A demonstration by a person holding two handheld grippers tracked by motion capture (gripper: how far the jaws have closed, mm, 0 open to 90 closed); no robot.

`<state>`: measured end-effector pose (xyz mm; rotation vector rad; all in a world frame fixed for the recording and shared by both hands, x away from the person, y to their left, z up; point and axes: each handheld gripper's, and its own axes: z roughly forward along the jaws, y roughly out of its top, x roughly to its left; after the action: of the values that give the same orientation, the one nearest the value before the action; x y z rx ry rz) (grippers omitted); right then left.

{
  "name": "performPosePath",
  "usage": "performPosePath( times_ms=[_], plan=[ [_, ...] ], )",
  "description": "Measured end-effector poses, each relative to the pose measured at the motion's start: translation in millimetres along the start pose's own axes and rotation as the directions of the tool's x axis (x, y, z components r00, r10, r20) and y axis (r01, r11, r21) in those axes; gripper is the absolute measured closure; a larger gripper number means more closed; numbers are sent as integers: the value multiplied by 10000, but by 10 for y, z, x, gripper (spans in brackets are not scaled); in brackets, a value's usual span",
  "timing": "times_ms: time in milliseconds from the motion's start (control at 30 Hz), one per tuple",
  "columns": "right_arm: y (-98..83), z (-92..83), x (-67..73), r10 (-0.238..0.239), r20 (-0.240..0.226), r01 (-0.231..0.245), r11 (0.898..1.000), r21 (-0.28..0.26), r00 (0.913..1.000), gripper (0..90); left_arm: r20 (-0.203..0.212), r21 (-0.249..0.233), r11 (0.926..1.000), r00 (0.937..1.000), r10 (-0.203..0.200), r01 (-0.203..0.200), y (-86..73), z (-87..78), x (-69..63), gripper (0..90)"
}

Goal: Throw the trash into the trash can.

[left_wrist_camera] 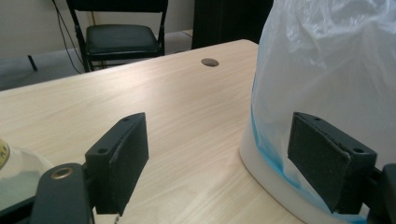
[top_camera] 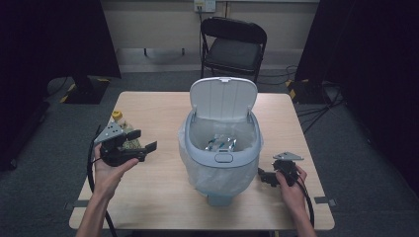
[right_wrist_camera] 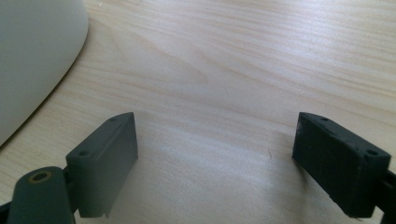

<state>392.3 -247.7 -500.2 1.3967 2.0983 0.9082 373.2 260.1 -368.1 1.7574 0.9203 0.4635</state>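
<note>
Left gripper (left_wrist_camera: 219, 154): nearest the lens in its own view; jaws spread wide, bare table between them, nothing pinched. Right-hand pad just beside the bag wall, contact cannot be told.
Left hand (top_camera: 109, 165): palm up under the gripper body, forearm entering from the bottom edge; gripper (top_camera: 143, 140) aimed toward the bin, low over the table.
Bottle (top_camera: 120, 123): yellow-capped, just behind the left gripper on the left side of the table; its pale shoulder shows at the lower left of the left gripper view (left_wrist_camera: 14, 172).
Bin (top_camera: 222, 158): white, centre of table, lid (top_camera: 223, 97) standing up at the back.
Bag (left_wrist_camera: 327, 70): clear liner, draped over the bin rim and down the outside; crumpled wrapper (top_camera: 221, 143) inside.
Right gripper (right_wrist_camera: 215, 158): jaws spread wide, nothing between them, bare wood beneath; bin wall at upper left of its view.
Right hand (top_camera: 291, 182): resting at table level right of the bin, gripper pointing toward the bin base.
Table (top_camera: 158, 197): light wood, round grommet hole (left_wrist_camera: 210, 62) in the far part.
Room: dark floor, black folding chair (top_camera: 233, 47) behind the table, black curtains both sides.
Free space: open tabletop in front of the bin and along the near edge.
</note>
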Motion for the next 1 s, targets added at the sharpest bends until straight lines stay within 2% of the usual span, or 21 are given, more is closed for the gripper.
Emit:
performPosePath(
  times_ms=[33,100,200,367,500,567,667,733,800,1000],
  plan=[
    [0,0,0,-5,0,5,10000,1,10000,129,101,-27,9999,9998,-168,168,-20,2,12,203],
    [0,0,0,-3,1,3,10000,2,10000,129,-158,130,9999,9999,-58,61,-48,-5,31,208],
    [0,0,0,2,0,-2,10000,0,10000,129,116,281,9994,9997,-224,221,-114,-14,57,214],
    [0,0,0,-1,0,1,10000,-1,10000,129,-86,592,9975,9993,-371,376,-249,-22,100,267],
    [0,0,0,-2,1,2,10000,-2,10000,129,-252,1057,9942,9995,-187,212,-386,-73,108,280],
    [0,0,0,0,1,0,10000,-2,10000,129,-357,1145,9930,9991,-249,289,-430,-117,142,282],
    [0,0,0,-4,1,4,10000,2,10000,129,-484,1022,9935,9978,-445,493,-464,-160,211,290],
    [0,0,0,-1,2,1,10000,1,10000,129,-771,1219,9914,9963,-381,474,-502,-166,257,301],
    [0,0,0,-3,1,3,10000,1,10000,129,-850,1274,9892,9945,-620,725,-561,-159,325,302],
    [0,0,0,0,2,0,10000,0,10000,129,-1372,1512,9827,9868,-865,1071,-610,-108,537,298]
  ],
)
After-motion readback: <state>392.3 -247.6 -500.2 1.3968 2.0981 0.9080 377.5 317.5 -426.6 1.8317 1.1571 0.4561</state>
